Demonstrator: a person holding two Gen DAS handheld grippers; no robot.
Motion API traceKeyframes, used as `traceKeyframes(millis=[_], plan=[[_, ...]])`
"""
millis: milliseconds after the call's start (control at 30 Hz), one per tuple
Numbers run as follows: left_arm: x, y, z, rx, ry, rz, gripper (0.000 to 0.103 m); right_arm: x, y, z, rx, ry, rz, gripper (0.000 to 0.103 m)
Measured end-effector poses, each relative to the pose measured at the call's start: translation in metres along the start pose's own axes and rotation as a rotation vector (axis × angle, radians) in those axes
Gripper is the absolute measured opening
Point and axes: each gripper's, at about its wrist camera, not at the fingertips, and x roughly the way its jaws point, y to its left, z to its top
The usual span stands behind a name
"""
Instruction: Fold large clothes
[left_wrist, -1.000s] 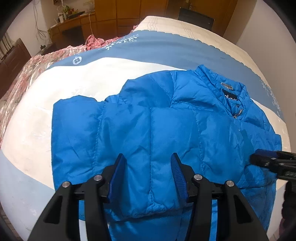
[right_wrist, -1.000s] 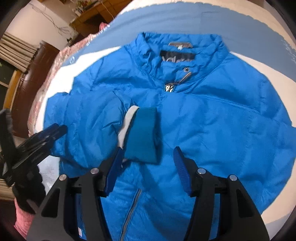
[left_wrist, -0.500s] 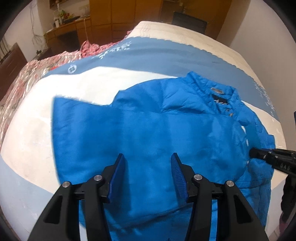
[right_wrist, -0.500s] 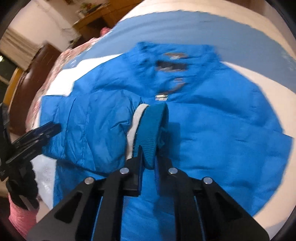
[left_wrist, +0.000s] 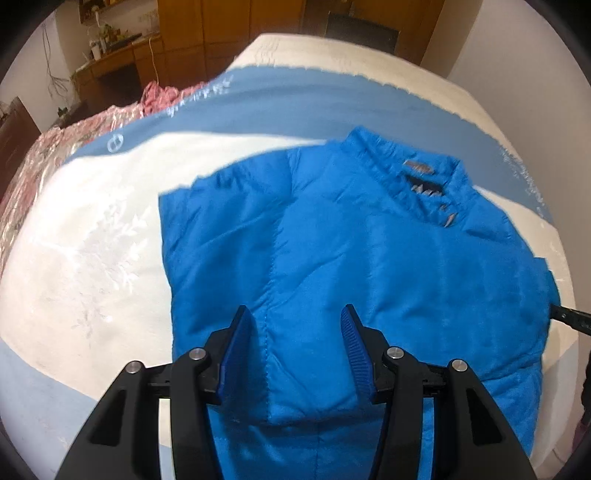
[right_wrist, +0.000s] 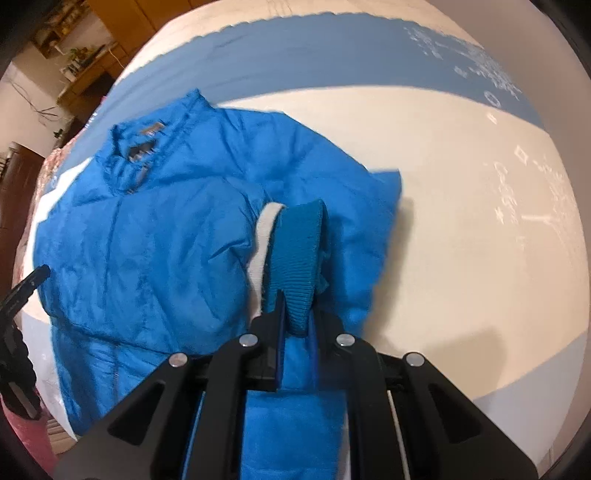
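A bright blue puffer jacket lies front up on the bed, collar toward the far side. My left gripper hovers open over the jacket's near left part, with only fabric beneath its fingers. In the right wrist view my right gripper is shut on the sleeve's teal ribbed cuff, which has a white lining. The cuff is lifted over the right side of the jacket. The right gripper's tip shows at the left wrist view's right edge. The left gripper shows at the right wrist view's left edge.
The bed has a white and blue sheet. A pink patterned quilt in plastic lies along its far left. Wooden cabinets and a dark chair stand beyond the bed. A dark gloved hand holds the left gripper.
My right gripper closed on the cuff and carried it rightward across the jacket toward its right edge. The left gripper stayed open and shifted slightly over the jacket.
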Motion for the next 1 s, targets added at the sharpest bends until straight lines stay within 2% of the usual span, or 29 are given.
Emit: traceKeyframes(millis=[200, 233, 267, 333, 367, 467, 567, 667, 767, 833, 900, 1000], plan=[[0.024, 0.001, -0.004, 0.013, 0.022, 0.009, 0.052, 0.017, 0.009, 0.0, -0.016, 0.034, -0.033, 0.01], [0.023, 0.002, -0.004, 0.012, 0.024, 0.006, 0.052, 0.014, 0.009, 0.001, -0.007, 0.035, -0.027, 0.015], [0.021, 0.003, -0.003, 0.012, 0.029, 0.002, 0.052, 0.006, 0.007, 0.002, 0.009, 0.024, -0.025, 0.016], [0.012, 0.004, 0.001, 0.01, 0.022, -0.002, 0.052, -0.015, 0.011, 0.005, 0.002, -0.031, -0.036, 0.025], [0.003, 0.005, 0.005, 0.011, -0.005, -0.007, 0.052, -0.03, 0.015, 0.008, -0.01, -0.079, -0.036, 0.026], [-0.008, 0.002, 0.02, 0.024, -0.056, 0.008, 0.052, -0.047, 0.032, 0.026, -0.039, -0.123, 0.004, 0.026], [0.002, -0.006, 0.035, 0.037, -0.037, 0.003, 0.052, -0.034, 0.062, 0.051, -0.103, -0.115, 0.015, 0.026], [0.02, -0.015, 0.039, 0.07, -0.011, 0.032, 0.052, -0.003, 0.068, 0.061, -0.106, -0.049, 0.017, 0.025], [0.038, -0.015, 0.038, 0.088, 0.022, 0.03, 0.053, 0.02, 0.064, 0.058, -0.1, -0.015, -0.05, 0.025], [0.046, -0.009, 0.037, 0.071, 0.029, -0.012, 0.053, 0.035, 0.058, 0.051, -0.078, 0.003, -0.039, 0.025], [0.049, -0.003, 0.037, 0.041, 0.031, -0.044, 0.053, 0.038, 0.06, 0.046, -0.096, -0.016, -0.05, 0.025], [0.045, -0.001, 0.036, 0.035, 0.033, -0.041, 0.054, 0.033, 0.057, 0.048, -0.074, -0.003, -0.045, 0.025]])
